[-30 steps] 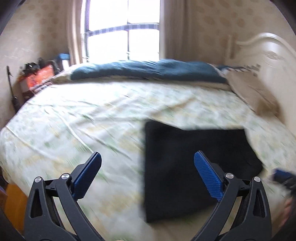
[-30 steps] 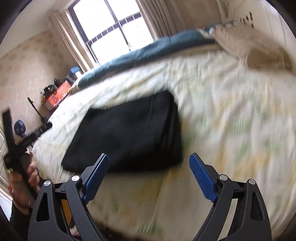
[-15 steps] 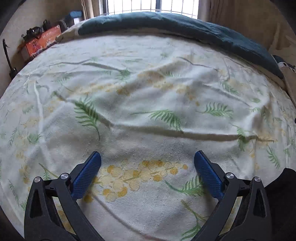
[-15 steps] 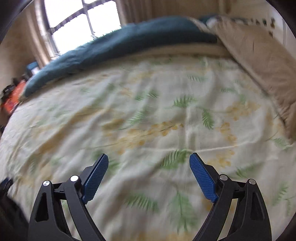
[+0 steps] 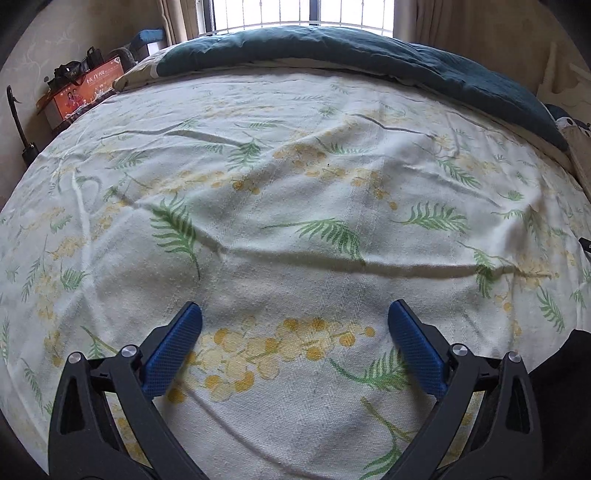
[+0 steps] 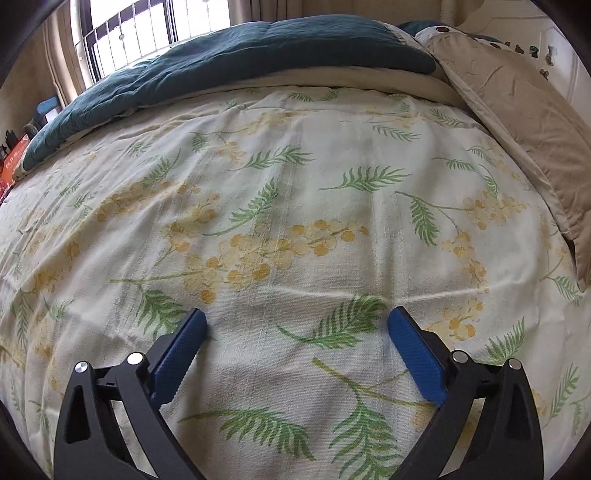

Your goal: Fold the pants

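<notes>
Both tongs, left tongs [image 5: 294, 347] wide and right tongs [image 6: 297, 350] opening, empty, hover over the bed sheet [image 5: 295, 192]; pants [image 5: 576, 369] show only as a dark edge, lower right; best to swing back there.

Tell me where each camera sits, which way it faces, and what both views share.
Left wrist: on the left gripper, tilted down over the floral sheet toward the window; only its open blue fingers show, nothing between them.
Right wrist: on the right gripper, tilted down over the same sheet toward the beige pillow; its jaws are opening on nothing.
Shared: sheet, teal duvet, window, orange box. The dark shape at the left view's lower right edge cannot be identified.
</notes>
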Available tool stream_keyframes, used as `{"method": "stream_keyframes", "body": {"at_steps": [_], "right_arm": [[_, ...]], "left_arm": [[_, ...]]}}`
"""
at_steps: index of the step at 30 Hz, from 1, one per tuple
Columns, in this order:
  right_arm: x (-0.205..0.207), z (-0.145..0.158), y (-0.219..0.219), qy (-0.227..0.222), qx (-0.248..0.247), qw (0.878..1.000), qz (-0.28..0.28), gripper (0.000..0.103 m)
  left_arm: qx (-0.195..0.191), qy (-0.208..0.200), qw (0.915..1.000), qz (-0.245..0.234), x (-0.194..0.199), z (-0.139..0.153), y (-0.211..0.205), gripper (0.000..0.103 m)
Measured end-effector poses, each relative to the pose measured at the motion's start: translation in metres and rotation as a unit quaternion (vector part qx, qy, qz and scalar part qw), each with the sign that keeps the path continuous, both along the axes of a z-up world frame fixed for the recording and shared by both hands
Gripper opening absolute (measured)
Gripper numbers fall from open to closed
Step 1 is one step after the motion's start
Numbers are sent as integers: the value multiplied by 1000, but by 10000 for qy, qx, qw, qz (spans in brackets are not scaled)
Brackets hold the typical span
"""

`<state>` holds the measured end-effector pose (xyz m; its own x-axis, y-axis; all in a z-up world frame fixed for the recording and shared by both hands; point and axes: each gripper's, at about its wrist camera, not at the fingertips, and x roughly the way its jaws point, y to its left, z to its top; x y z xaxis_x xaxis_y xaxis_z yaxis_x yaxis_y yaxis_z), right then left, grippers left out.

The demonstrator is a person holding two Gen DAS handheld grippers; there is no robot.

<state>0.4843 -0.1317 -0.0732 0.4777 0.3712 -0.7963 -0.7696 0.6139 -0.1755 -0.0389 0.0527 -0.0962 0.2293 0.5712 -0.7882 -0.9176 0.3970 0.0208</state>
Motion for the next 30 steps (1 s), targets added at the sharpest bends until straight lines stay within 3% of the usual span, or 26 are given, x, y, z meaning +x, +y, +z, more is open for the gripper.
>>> {"method": "stream_keyframes", "body": {"at_steps": [30], "right_arm": [[5, -1, -1, 9, -3, 10000, 10, 98]], "left_arm": [[-7, -2, 10000, -7, 1, 0, 1, 101]]}}
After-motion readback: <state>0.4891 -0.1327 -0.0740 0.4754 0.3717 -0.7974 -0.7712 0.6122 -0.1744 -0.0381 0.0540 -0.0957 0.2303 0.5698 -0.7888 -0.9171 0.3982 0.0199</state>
